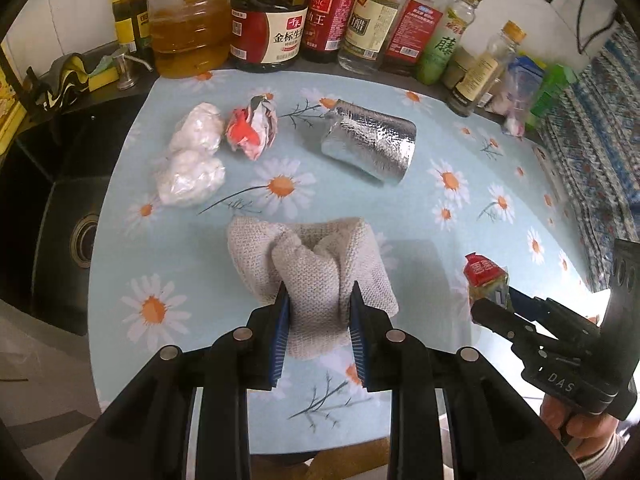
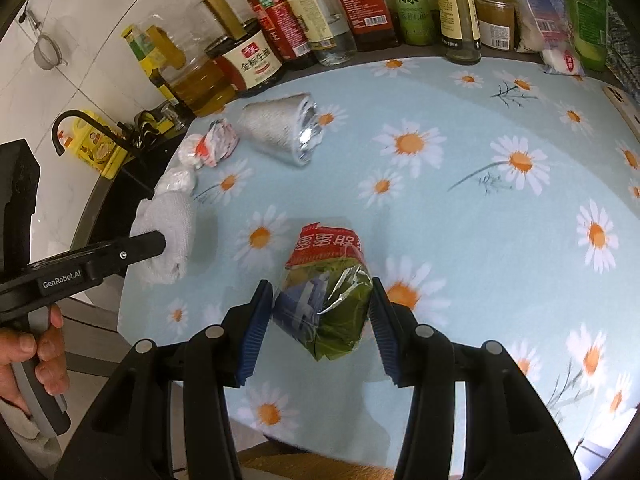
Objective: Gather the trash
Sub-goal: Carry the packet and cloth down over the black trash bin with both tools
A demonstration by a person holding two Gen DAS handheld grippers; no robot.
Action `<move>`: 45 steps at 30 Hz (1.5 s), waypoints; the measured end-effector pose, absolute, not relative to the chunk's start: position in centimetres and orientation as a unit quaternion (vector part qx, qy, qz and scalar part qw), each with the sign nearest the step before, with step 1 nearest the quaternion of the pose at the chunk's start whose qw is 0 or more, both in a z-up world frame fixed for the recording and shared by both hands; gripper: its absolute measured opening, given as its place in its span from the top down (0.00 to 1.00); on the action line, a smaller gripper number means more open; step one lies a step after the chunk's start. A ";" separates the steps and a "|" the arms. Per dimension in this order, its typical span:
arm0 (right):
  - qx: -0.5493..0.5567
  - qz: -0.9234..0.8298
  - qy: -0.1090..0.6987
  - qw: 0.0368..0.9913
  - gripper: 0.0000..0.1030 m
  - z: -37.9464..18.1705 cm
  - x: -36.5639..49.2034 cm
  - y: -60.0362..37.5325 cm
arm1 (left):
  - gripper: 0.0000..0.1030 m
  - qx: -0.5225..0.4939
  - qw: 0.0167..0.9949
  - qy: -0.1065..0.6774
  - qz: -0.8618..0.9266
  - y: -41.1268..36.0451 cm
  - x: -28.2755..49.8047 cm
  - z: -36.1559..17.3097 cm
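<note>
Left hand-held gripper (image 1: 319,316): jaws narrowed onto the grey knitted cloth bundle (image 1: 316,268), blue pads pressing its near fold on both sides. Cloth looks lifted or bunched above the daisy-print light-blue surface (image 1: 460,208); can't tell if its far end touches down.

Right hand-held gripper (image 2: 322,312): jaws partly open, straddling the crumpled red-and-green snack wrapper (image 2: 326,288). Left pad touches or nearly touches the wrapper; right pad sits just beside it, and from this view contact isn't clear. So wrapper is between the pads, grip likely not complete.

Further out, all well apart from both grippers: two white crumpled plastic wads (image 1: 192,160), red-and-white crumpled paper ball (image 1: 252,128), silver foil insulated pouch (image 1: 368,144). Row of sauce and oil bottles (image 1: 320,12) along the back edge; black sink (image 1: 60,220) off the left side.

Judgement: step in hand is securing the wrapper.
- Close the right jaws squarely on the bulk of the wrapper, not the thin foil edge; it's slick and will likely squirt out if pinched at a corner.
- Keep the pads low, near the surface, so it doesn't slide under.
- Hold the cloth steady meanwhile; soft knit, low slip risk.
- No bin visible in either view.
</note>
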State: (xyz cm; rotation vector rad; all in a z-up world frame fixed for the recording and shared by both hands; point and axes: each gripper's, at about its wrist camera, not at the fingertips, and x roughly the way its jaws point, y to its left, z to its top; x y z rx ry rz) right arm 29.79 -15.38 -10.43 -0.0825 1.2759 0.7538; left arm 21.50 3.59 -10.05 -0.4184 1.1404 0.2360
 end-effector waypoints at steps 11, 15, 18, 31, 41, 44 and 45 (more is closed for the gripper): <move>-0.044 0.323 0.574 0.751 0.52 -9.0 23.8 -14.6 | 0.75 -0.205 0.826 0.522 0.056 3.3 16.7 -9.2; -0.041 0.323 0.571 0.754 0.52 -8.7 21.8 -14.6 | 0.75 -0.208 0.826 0.523 0.043 3.1 14.6 -9.5; -0.045 0.320 0.575 0.751 0.52 -8.9 20.4 -14.5 | 0.75 -0.211 0.823 0.526 0.037 2.9 13.0 -10.0; -0.054 0.301 0.593 0.745 0.52 -10.5 14.0 -14.5 | 0.75 -0.215 0.811 0.543 0.013 2.4 6.7 -12.4; -0.059 0.282 0.619 0.731 0.52 -13.4 10.4 -14.2 | 0.75 -0.226 0.792 0.568 -0.005 2.4 3.1 -15.5; -0.050 0.279 0.629 0.724 0.52 -14.8 9.8 -14.1 | 0.75 -0.229 0.780 0.583 -0.010 2.2 2.3 -17.2; -0.047 0.277 0.634 0.721 0.52 -15.3 9.8 -14.1 | 0.75 -0.229 0.777 0.586 -0.011 2.1 2.1 -17.6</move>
